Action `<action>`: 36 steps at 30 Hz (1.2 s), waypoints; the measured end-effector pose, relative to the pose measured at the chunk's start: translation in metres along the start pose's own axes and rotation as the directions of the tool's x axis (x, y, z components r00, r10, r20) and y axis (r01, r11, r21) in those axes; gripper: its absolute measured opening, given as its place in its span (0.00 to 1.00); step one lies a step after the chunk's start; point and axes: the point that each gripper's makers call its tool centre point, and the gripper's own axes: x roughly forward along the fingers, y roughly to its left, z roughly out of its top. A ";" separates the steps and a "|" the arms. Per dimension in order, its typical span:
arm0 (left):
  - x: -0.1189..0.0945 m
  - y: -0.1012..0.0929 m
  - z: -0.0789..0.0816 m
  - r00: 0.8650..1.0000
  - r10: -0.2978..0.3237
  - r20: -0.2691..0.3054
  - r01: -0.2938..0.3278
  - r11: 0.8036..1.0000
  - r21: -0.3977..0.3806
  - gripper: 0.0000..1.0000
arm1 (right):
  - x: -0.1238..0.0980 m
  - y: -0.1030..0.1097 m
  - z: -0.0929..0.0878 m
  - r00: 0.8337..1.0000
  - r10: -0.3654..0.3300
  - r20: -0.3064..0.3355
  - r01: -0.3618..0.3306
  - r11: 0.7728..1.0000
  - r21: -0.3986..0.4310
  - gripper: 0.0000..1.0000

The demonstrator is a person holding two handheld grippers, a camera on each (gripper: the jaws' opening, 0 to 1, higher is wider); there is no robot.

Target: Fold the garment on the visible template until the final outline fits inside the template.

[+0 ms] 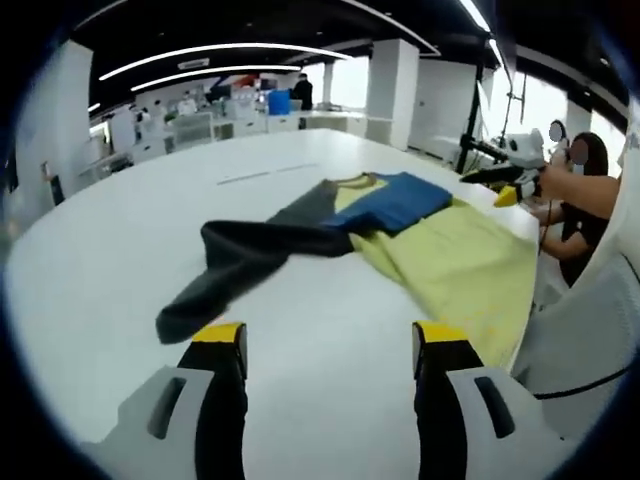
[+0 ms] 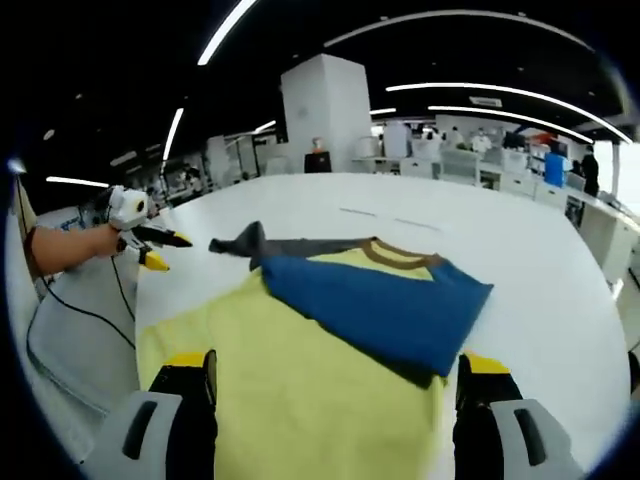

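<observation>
A long-sleeved top lies flat on the white table (image 1: 120, 230). Its yellow body (image 1: 450, 265) (image 2: 300, 390) has the blue sleeve (image 1: 395, 205) (image 2: 380, 300) folded across the chest. The dark grey sleeve (image 1: 240, 260) (image 2: 260, 243) stretches out sideways. My left gripper (image 1: 330, 335) hovers open just short of the grey cuff, holding nothing. My right gripper (image 2: 335, 365) stands open over the yellow hem end, its jaws either side of the cloth. Each gripper also appears in the other's view, held in a hand off the table edge: the right gripper (image 1: 510, 185) and the left gripper (image 2: 150, 250).
Faint short lines (image 1: 260, 175) (image 2: 390, 220) mark the table beyond the collar. The table edge runs close along the yellow body. A white chair and black cable (image 1: 585, 340) (image 2: 80, 320) sit beside it. Desks, pillars and people are far behind.
</observation>
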 end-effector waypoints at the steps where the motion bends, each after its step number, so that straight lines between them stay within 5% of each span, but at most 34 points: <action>1: 0.000 0.000 0.001 1.000 0.006 0.002 -0.006 1.000 -0.005 0.62 | -0.002 -0.002 -0.001 1.000 -0.004 0.001 0.004 1.000 0.004 0.99; 36: 0.033 0.047 0.012 0.992 0.122 -0.020 -0.123 0.992 -0.027 0.37 | -0.024 0.004 -0.019 1.000 -0.011 -0.013 0.011 0.999 0.030 0.99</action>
